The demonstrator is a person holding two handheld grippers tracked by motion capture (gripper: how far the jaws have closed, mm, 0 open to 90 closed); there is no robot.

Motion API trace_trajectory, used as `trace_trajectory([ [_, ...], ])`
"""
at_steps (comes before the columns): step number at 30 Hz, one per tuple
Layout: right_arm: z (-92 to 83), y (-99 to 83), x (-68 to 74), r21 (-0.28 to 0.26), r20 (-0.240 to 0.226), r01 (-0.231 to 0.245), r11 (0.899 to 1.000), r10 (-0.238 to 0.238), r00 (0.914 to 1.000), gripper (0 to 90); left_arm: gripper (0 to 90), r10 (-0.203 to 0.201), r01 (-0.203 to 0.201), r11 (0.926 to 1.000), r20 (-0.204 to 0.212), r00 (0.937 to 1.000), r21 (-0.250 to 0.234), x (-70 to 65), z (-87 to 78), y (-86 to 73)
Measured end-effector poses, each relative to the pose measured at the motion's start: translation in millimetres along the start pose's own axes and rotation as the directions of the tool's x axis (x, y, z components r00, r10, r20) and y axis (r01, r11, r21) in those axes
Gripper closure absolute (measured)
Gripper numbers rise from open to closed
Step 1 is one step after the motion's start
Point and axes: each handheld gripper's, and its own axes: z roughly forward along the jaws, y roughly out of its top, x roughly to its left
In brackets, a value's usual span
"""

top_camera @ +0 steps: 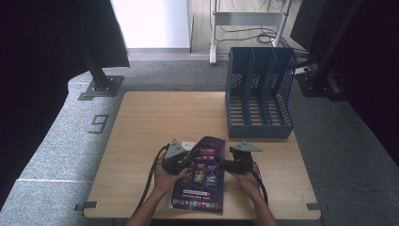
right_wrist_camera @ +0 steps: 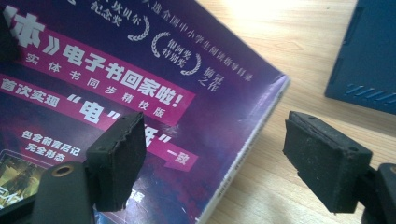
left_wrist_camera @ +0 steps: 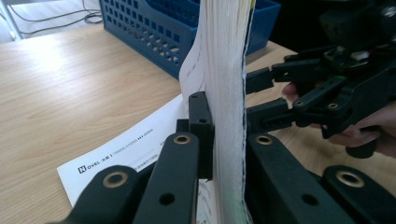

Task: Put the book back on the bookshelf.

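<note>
Blue file rack [top_camera: 259, 94] waits at the tabletop's [top_camera: 141, 141] far right. The purple book [top_camera: 203, 172] sits tilted up at my near edge, left fingers [left_wrist_camera: 201, 135] clamped on its pages. Right fingers [right_wrist_camera: 121, 158] are wide, so I'd grip the spine edge before lifting.

Blue mesh file rack [top_camera: 259, 96] at the far right of the wooden table [top_camera: 155, 122], three slots, open side facing up, standing upright. White sheet with printed text [left_wrist_camera: 126, 151] flat on the table near the front edge. Floor is grey carpet [top_camera: 66, 141] with a dark "9" marker [top_camera: 99, 124] left of the table. Black stand foot [top_camera: 101, 87] beyond the far-left corner. White frame [top_camera: 247, 21] with loose cables [top_camera: 254, 34] behind the rack.
</note>
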Motion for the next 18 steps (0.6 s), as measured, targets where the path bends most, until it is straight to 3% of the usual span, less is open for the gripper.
trace_trajectory([
  [8, -1.3, 1.1, 0.9, -0.015, -0.043, -0.015, 1.000, 0.014, 0.9990, 18.7, 85.7, 0.001, 0.000, 0.9997, 0.020, 0.9998, -0.026, -2.4, -7.7, 4.5],
  [18, 1.2, 0.4, 1.0, -0.008, -0.065, -0.033, 0.999, 0.032, 0.9974, 16.2, 85.7, 0.015, -0.014, 0.9992, 0.024, 0.9996, -0.036, -7.1, -11.0, 7.7],
])
